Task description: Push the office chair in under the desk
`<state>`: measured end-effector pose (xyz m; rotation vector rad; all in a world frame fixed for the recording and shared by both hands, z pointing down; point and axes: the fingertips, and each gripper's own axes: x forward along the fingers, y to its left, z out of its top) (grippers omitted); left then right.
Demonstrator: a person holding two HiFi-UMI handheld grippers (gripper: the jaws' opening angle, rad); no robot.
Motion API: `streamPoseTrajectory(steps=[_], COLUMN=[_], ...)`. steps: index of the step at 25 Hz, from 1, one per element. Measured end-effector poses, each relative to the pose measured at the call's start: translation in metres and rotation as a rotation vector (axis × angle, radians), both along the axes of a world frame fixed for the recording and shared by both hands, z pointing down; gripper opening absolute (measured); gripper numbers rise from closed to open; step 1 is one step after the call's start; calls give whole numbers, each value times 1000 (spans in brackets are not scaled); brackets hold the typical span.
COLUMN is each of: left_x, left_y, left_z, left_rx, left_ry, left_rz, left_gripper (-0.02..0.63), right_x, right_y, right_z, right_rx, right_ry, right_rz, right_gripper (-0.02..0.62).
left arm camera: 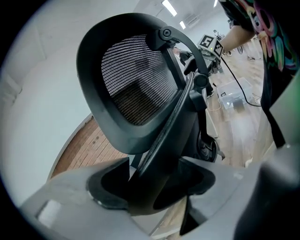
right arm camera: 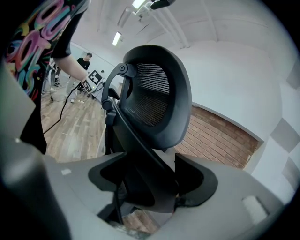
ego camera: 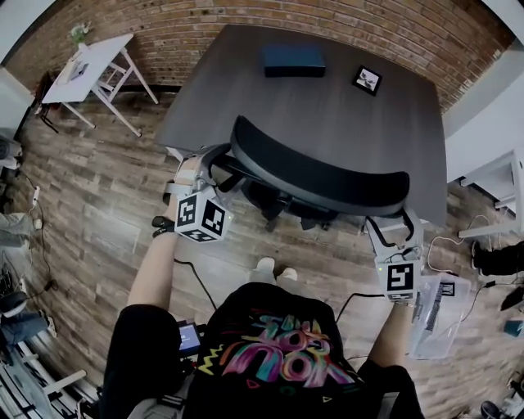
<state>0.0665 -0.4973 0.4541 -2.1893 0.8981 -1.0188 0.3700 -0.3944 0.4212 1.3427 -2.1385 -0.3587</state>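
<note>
At the desk's (ego camera: 327, 106) near edge, head view: office chair (ego camera: 319, 176) backrest overlapping that edge, seat hidden below, seemingly under already. Left gripper view: left claw (left arm camera: 150, 187) clenched on the chair's rear frame. Right gripper view: right claw (right arm camera: 150, 187) clamped likewise. Mostly done, probably; perhaps a last short shove left.

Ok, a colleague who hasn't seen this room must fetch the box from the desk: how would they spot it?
Go to the dark grey desk against the brick wall, where the office chair stands. Two things lie at its far edge; the box is the left one, a flat dark blue rectangle, bigger than the small black-framed square to its right.
</note>
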Motion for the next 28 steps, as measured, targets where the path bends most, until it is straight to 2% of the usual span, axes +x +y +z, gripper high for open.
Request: streamPoseTrajectory(steps=[10,14,17,22,28], left_x=[-13,-16,-16,-20,-11], left_y=[3,12,21,39,57], left_z=[-2,-8,-15,-42,-97], left_rx=[-13,-27,-55,-102,-116], left_ry=[-3,63,159,372,737], left_rz=[-51,-91,-124,-170,-183], left_gripper=[311,307,291,250,221], right_x=[-3,1,3,0,-4], right_y=[1,6,10,19,28], right_z=[-6,-11,-18,-38,-81], right_rx=[-43,-60,-48,-1,108], right_ry=[-100,-131,-164,-291,-426], right_rz=[-26,-29,-25,-23,-20], right_gripper=[286,241,227,210,157])
